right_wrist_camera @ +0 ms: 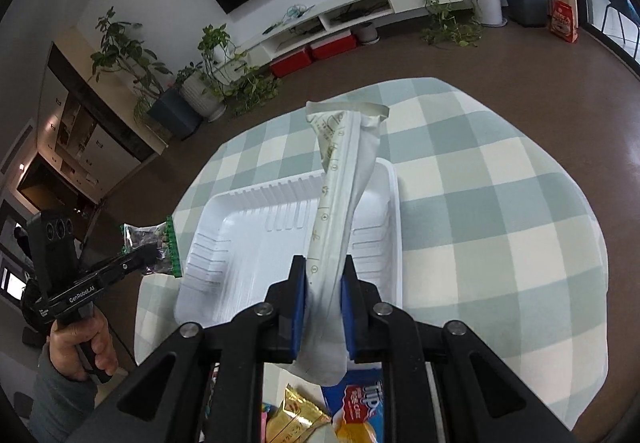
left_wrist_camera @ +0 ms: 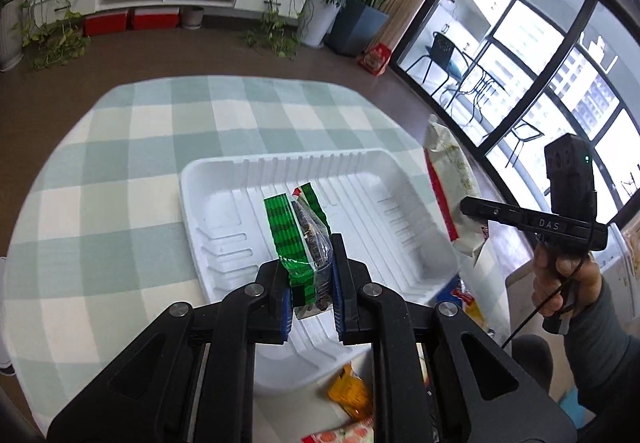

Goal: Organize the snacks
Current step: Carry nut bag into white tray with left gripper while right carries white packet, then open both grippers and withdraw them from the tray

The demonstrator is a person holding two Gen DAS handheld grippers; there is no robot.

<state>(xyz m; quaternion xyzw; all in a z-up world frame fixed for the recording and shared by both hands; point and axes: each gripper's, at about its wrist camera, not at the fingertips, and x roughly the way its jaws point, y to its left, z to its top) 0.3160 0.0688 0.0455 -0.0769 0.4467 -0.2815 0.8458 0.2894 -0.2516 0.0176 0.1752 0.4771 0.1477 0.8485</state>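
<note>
My left gripper (left_wrist_camera: 312, 263) is shut on a green striped snack packet (left_wrist_camera: 298, 239) and holds it over the near part of a white ribbed tray (left_wrist_camera: 360, 179). My right gripper (right_wrist_camera: 323, 275) is shut on a long pale snack bag (right_wrist_camera: 340, 179) that stands up above the same tray (right_wrist_camera: 248, 219). In the left wrist view the pale bag (left_wrist_camera: 452, 179) hangs at the tray's right side, pinched by the right gripper (left_wrist_camera: 476, 213) in a person's hand. In the right wrist view the green packet (right_wrist_camera: 154, 243) hangs left of the tray in the left gripper (right_wrist_camera: 140, 259).
The tray lies on a round table with a green and white checked cloth (left_wrist_camera: 120, 171). Loose snack packets lie at the near edge: an orange one (left_wrist_camera: 350, 393), a blue one (right_wrist_camera: 358, 399) and a gold one (right_wrist_camera: 294, 413). Beyond the table are brown floor, potted plants (left_wrist_camera: 280, 3) and glass doors.
</note>
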